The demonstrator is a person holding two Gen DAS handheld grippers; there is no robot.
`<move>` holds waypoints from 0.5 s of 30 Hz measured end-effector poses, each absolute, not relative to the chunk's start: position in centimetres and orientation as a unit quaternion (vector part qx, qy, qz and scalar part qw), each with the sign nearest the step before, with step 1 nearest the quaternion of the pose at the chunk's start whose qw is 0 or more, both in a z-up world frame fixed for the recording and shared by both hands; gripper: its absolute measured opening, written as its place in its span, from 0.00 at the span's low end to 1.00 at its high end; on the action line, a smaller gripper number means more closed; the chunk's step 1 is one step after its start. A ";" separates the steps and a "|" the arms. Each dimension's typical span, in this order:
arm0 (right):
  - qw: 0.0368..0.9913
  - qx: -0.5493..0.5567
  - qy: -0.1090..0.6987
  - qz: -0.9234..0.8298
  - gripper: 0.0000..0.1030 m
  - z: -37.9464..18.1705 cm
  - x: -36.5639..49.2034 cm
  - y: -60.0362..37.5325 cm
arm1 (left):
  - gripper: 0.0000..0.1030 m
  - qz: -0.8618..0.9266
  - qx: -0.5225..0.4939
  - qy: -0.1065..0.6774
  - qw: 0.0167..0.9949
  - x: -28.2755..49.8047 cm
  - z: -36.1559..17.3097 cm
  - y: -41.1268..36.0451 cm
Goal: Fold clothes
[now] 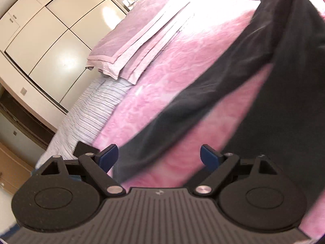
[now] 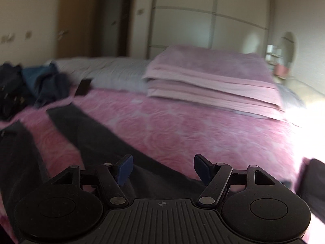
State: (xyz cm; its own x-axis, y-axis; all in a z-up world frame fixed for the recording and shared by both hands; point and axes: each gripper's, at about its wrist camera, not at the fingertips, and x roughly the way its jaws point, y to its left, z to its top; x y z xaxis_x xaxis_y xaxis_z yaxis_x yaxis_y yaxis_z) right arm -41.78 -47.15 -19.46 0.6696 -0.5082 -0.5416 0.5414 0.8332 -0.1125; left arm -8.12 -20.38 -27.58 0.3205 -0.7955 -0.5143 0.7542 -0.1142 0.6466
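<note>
A dark grey garment (image 1: 233, 85) lies spread on the pink bed cover (image 1: 172, 77), with a long sleeve or leg reaching toward my left gripper (image 1: 159, 156). The left gripper is open and empty, its blue pads just above the garment's end. In the right wrist view the same garment (image 2: 97, 138) stretches across the pink cover (image 2: 193, 126) in two dark strips. My right gripper (image 2: 163, 168) is open and empty, hovering over the garment's near part.
A folded pink blanket (image 2: 213, 81) lies on the bed near the pillows, also in the left wrist view (image 1: 138, 46). A pile of dark and blue clothes (image 2: 36, 83) sits at the far left. A small dark object (image 2: 83, 86) lies beside it. Wardrobe doors (image 1: 50, 40) stand beyond the bed.
</note>
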 end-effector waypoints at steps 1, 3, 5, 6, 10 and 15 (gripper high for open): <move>0.909 0.032 0.311 -0.275 0.68 -20.2 -40.8 -48.7 | 0.83 -0.582 0.470 -0.025 0.663 -7.6 -27.5 -21.4; 0.900 0.037 0.357 -0.249 0.68 -21.6 -38.7 -51.9 | 0.83 -0.587 0.474 -0.029 0.656 -7.0 -27.9 -23.6; 0.888 0.043 0.401 -0.222 0.67 -22.9 -36.7 -55.1 | 0.83 -0.595 0.474 -0.029 0.648 -6.7 -28.5 -25.8; 0.880 0.046 0.423 -0.208 0.68 -23.6 -35.6 -56.7 | 0.83 -0.599 0.475 -0.029 0.644 -6.7 -28.7 -26.6; 0.846 0.056 0.508 -0.153 0.67 -26.4 -31.5 -63.1 | 0.83 -0.614 0.481 -0.026 0.625 -7.0 -29.1 -28.6; 0.828 0.123 0.534 -0.119 0.63 -30.2 -29.3 -66.8 | 0.83 -0.632 0.488 -0.022 0.602 -7.4 -29.7 -31.1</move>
State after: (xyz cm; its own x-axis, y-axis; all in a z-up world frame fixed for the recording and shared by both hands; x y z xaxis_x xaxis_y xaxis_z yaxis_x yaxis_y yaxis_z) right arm -29.33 -66.85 -30.21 0.4011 -0.0654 -0.9137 0.3273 0.9419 0.0762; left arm -7.39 -31.15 -29.71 0.2013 -0.7818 -0.5902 0.7385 -0.2747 0.6158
